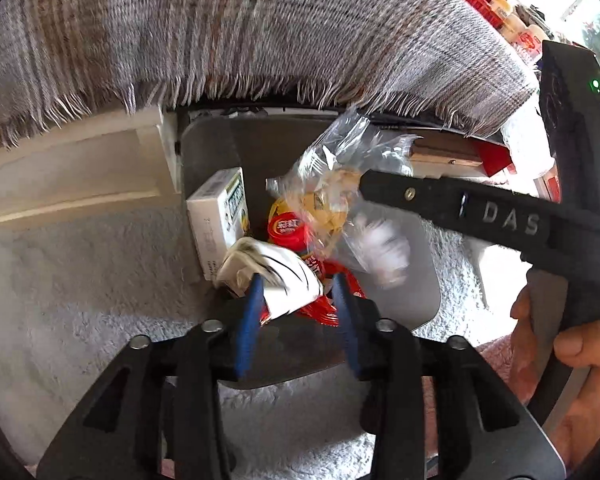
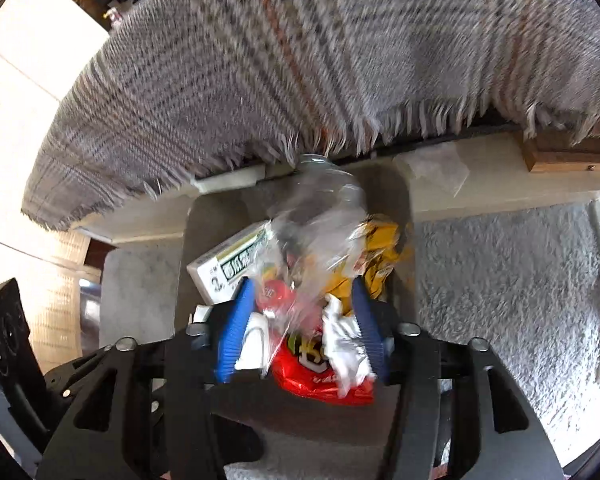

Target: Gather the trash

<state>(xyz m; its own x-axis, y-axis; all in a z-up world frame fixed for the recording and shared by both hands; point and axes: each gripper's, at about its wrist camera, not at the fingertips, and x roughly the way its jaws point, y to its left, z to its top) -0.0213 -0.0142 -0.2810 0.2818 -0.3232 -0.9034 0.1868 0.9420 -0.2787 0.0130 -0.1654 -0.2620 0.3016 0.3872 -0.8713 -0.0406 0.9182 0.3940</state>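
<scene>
A grey trash bin (image 1: 428, 280) stands on the carpet below a table edge. It holds a white carton (image 1: 216, 216), a red snack wrapper (image 1: 320, 308), a yellow packet (image 1: 320, 208) and a red cap (image 1: 286, 230). My left gripper (image 1: 298, 284) is open over the bin, with a crumpled white paper (image 1: 276, 276) between its blue fingers, seemingly loose. My right gripper (image 2: 302, 300) is open above the bin (image 2: 188, 264); a clear plastic bag (image 2: 316, 232) and white tissue (image 2: 346, 340) are blurred between its fingers. The right gripper's body crosses the left wrist view (image 1: 480, 210).
A fringed plaid cloth (image 1: 240, 32) hangs over the table edge above the bin, also in the right wrist view (image 2: 300, 60). Shaggy grey carpet (image 1: 80, 280) surrounds the bin. A wooden strip (image 2: 572, 160) lies under the table. Bottles (image 1: 508, 20) stand far right.
</scene>
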